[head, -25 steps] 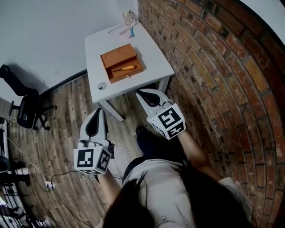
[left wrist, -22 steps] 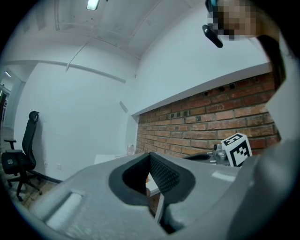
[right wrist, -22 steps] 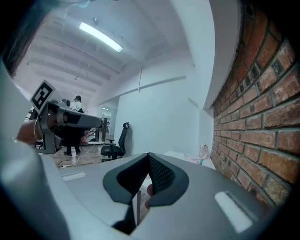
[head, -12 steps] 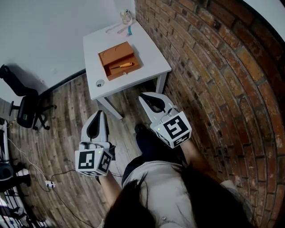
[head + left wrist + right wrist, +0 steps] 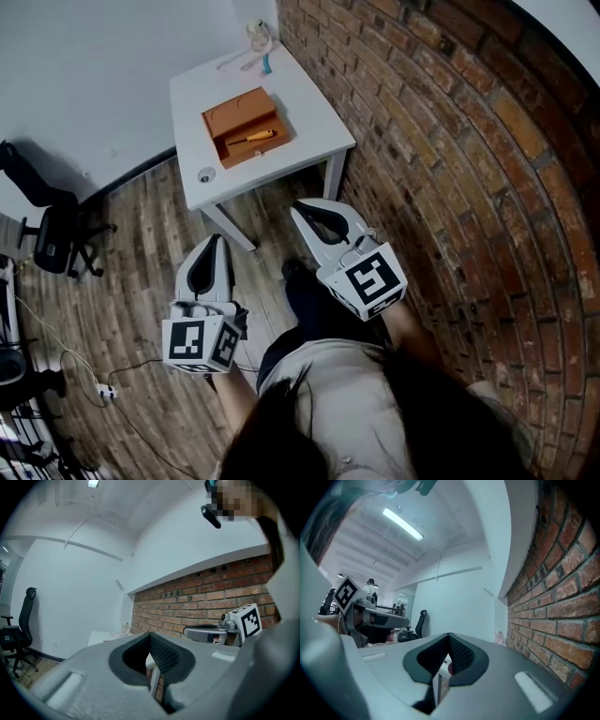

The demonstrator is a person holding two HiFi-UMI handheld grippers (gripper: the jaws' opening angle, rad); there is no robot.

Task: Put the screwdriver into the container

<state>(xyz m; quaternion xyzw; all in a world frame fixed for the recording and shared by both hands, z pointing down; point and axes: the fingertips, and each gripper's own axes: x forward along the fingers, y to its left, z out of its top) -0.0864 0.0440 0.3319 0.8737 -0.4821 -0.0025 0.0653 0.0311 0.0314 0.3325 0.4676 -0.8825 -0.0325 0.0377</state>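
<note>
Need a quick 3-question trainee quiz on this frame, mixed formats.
1. True or false: the screwdriver lies inside the orange container.
2. The left hand-held gripper and the right hand-held gripper hold: A) the screwdriver B) a cup C) nothing.
3. Fill in: the white table stands beside the ____ wall.
Key: 1 true; 2 C; 3 brick.
</note>
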